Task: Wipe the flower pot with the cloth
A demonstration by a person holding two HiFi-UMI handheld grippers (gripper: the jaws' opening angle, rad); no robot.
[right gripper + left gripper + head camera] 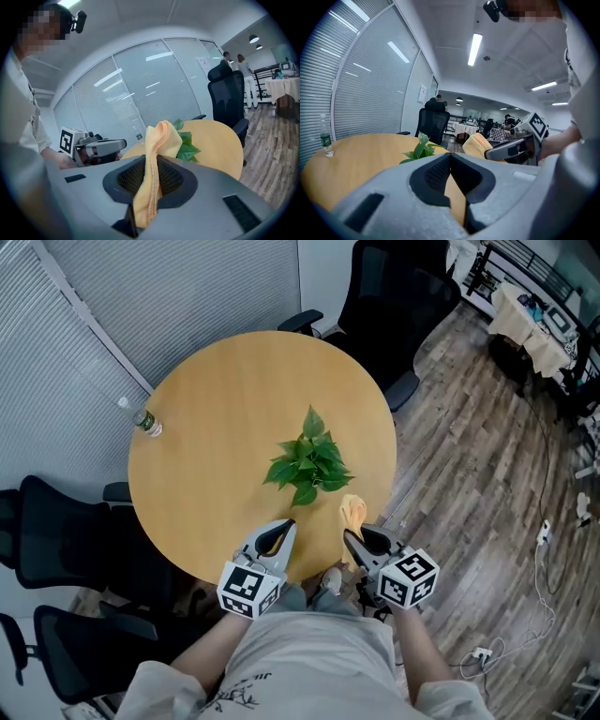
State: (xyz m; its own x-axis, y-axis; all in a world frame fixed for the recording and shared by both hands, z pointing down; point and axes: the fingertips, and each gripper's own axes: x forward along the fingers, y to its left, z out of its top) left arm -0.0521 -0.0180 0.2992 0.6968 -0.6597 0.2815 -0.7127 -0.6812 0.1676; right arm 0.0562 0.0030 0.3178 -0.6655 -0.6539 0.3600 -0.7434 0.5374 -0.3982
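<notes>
The right gripper's point(347, 536) jaws clench the orange cloth point(352, 511). The left gripper's point(287, 525) jaws are clenched empty. Just ahead on the desk point(216, 399), the plant point(308, 465) hides its pot.

This is an office meeting corner. A round wooden surface point(234, 399) has black swivel chairs point(398, 296) at one and eight o'clock. Glass partition walls carry slatted blinds point(141, 296), and strip lights point(475, 48) run along the ceiling. Further tables point(530, 329) stand beyond at two o'clock.
</notes>
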